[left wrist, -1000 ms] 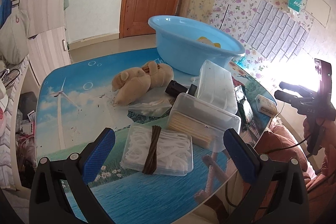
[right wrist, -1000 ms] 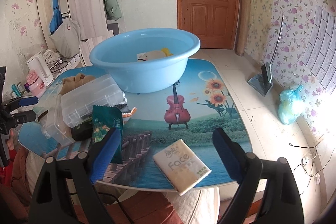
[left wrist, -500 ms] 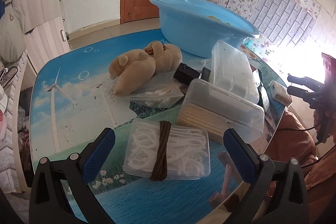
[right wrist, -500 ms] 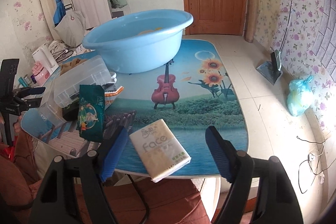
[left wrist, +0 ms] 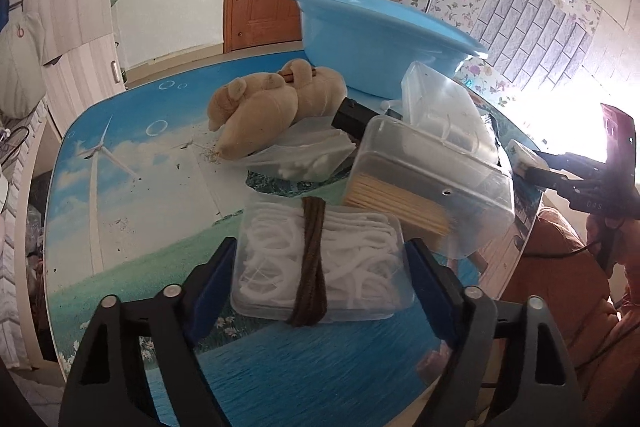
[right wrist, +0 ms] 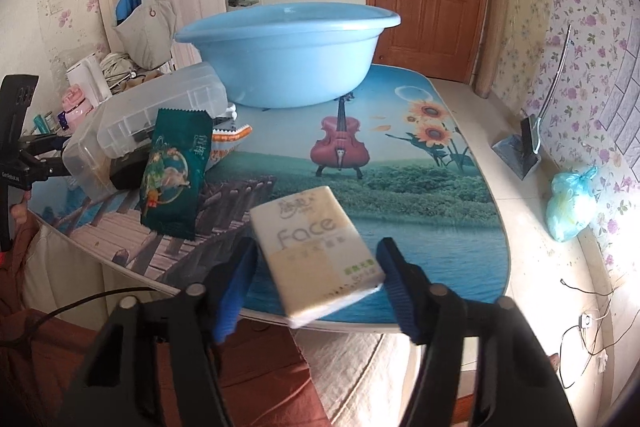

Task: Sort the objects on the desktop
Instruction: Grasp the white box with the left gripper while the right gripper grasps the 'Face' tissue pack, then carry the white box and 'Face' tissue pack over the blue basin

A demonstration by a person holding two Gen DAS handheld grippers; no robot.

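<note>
A clear box of white loops with a brown tie (left wrist: 320, 267) lies on the picture-printed table (left wrist: 132, 195). My left gripper (left wrist: 320, 279) straddles it; its jaws are closing and the blue pads (left wrist: 218, 279) stand right at the box's sides, with no firm press visible. A cream "Face" tissue pack (right wrist: 316, 251) lies at the table's near edge between the closing jaws of my right gripper (right wrist: 316, 275). A gap shows at the pack's left side, and the right pad (right wrist: 390, 267) is at its corner. The blue basin (right wrist: 288, 55) stands behind.
A tan plush toy (left wrist: 264, 107), a bag of cotton swabs (left wrist: 308, 155), a clear box of wooden sticks (left wrist: 424, 179), a clear case (left wrist: 444, 107) and a black object (left wrist: 356, 115) crowd the table's middle. A green packet (right wrist: 176, 175) lies left of the tissue pack.
Both grippers have sunk toward the table and their jaws have narrowed. The loop box and the tissue pack now sit between the fingers rather than ahead of them.
</note>
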